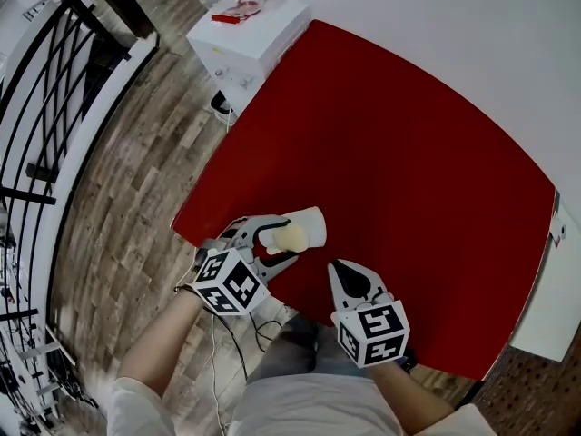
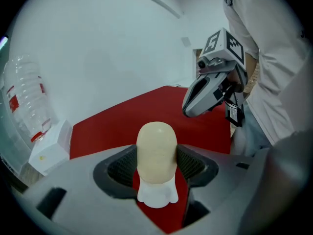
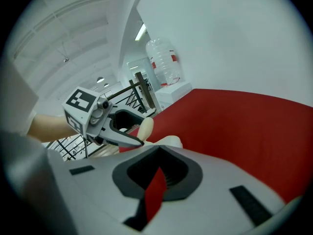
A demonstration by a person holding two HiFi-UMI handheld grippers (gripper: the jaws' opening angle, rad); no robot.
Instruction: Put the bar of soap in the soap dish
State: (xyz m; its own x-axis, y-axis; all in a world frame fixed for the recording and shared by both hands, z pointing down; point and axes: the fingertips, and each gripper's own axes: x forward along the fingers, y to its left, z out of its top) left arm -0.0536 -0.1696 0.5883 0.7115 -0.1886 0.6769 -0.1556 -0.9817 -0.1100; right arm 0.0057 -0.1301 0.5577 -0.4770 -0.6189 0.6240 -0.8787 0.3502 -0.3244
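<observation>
A cream bar of soap (image 1: 295,237) is clamped between the jaws of my left gripper (image 1: 280,242), near the front left edge of the red table (image 1: 399,153). In the left gripper view the soap (image 2: 156,148) stands upright between the black pads, directly over the white soap dish (image 2: 156,194); whether it touches the dish I cannot tell. The dish (image 1: 311,222) lies just past the soap. My right gripper (image 1: 343,272) hovers a little to the right, shut and empty, and its own view shows only a red sliver of table between its jaws (image 3: 156,177).
A white box (image 1: 254,27) with a clear plastic bottle (image 3: 165,62) stands past the table's far left corner. Black railings (image 1: 54,107) run along the wood floor at left. A white wall bounds the table's far side.
</observation>
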